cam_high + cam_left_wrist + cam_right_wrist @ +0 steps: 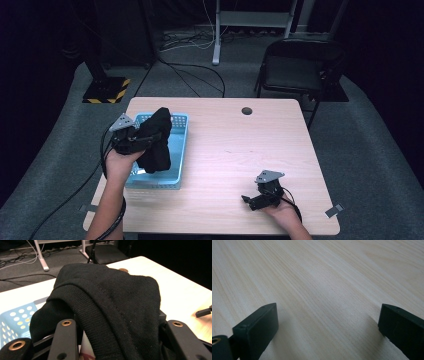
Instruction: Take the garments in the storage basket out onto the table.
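- The wooden table (230,150) serves as the reference landmark; all positions below are given relative to it.
- A light blue perforated basket (179,150) rests on the table's left portion, close to the left edge.
- The left gripper (142,141) is held above the basket, over the table's left portion. The person's left hand (120,162) supports it from below.
- A black knit garment (156,140) is clamped by the left gripper. The fabric bunches over the jaws and hangs down into the basket.
- In the left gripper view, the garment (107,305) drapes across both black jaws, ribbed hem toward the camera. The basket's (15,320) perforated wall appears at lower left, below the fabric.
- A grey three-cornered plate (121,122) sits on top of the left gripper.
- The right gripper (250,201) lies low over the table's near right portion, held in the right hand (282,210). It is well apart from the basket.
- In the right gripper view, the two jaws stand wide apart with bare table surface (319,290) between them; nothing is gripped.
- In the left gripper view, a dark jaw tip of the right gripper (203,312) is visible at the far right edge, on the tabletop.
- A round cable hole (246,110) is set in the table near its far edge.
- A black folding chair (300,65) stands on the grey floor beyond the table's far right corner.
- A black-and-yellow striped base (106,90) stands on the floor beyond the far left corner.
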`<state>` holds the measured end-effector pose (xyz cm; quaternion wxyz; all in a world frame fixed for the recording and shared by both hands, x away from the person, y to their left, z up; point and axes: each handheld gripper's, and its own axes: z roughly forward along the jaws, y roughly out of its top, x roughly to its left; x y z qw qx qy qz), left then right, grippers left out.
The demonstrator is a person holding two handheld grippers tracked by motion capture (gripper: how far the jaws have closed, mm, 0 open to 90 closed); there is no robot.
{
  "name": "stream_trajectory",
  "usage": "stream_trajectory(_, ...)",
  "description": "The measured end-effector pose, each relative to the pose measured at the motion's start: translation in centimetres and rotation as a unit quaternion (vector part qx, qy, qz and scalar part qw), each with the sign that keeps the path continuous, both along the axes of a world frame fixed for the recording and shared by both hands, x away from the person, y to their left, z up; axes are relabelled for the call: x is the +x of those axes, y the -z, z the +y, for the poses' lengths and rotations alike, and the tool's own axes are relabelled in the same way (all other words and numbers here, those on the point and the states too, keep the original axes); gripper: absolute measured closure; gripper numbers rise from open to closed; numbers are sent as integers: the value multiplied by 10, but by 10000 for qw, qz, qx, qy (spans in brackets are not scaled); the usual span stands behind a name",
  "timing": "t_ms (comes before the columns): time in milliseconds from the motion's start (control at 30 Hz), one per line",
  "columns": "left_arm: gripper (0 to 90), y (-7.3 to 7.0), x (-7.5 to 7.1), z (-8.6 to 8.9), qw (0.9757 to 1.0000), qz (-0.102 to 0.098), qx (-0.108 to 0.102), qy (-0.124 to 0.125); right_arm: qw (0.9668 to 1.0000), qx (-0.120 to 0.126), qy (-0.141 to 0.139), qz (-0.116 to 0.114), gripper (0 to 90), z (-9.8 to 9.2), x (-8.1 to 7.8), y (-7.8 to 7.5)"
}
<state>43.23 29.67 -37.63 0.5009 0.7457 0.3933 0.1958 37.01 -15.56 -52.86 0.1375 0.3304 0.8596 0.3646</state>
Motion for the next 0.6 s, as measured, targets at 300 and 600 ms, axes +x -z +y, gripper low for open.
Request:
stream_trajectory(300,504,-10,-8,-7,9997,-147,-5,187,10000,0,-1,-1,21,0,0,0)
stream_trajectory(600,504,-15,-12,-15,9991,-212,-59,363,10000,-1,0,-1,21,0,0,0)
